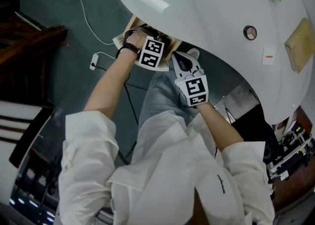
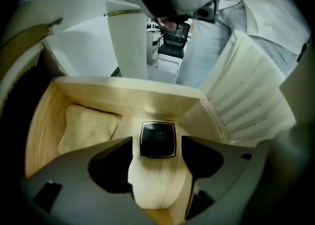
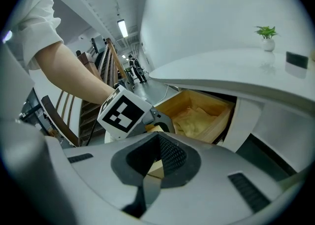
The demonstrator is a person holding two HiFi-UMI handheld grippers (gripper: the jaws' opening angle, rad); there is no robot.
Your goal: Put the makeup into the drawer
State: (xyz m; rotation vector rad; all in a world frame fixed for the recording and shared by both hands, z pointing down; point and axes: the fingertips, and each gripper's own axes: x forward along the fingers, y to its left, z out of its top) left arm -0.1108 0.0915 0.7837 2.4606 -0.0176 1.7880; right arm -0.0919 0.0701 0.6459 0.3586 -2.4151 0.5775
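A: Left gripper [image 2: 157,150] fingers [image 2: 112,166]?
B: Released, spread. Black makeup compact [image 2: 158,140] lies flat between the tips on the wooden drawer [image 2: 43,120] floor, beside a cream cloth [image 2: 88,128].
A: Right gripper [image 3: 145,182]?
B: Fingers clenched, empty, short of drawer.

Left claw [image 2: 157,146] spread, right claw [image 3: 146,176] closed

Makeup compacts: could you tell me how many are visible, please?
1: the black compact lies in the drawer between the open jaws of the left gripper; the yellow cloth may hide more.
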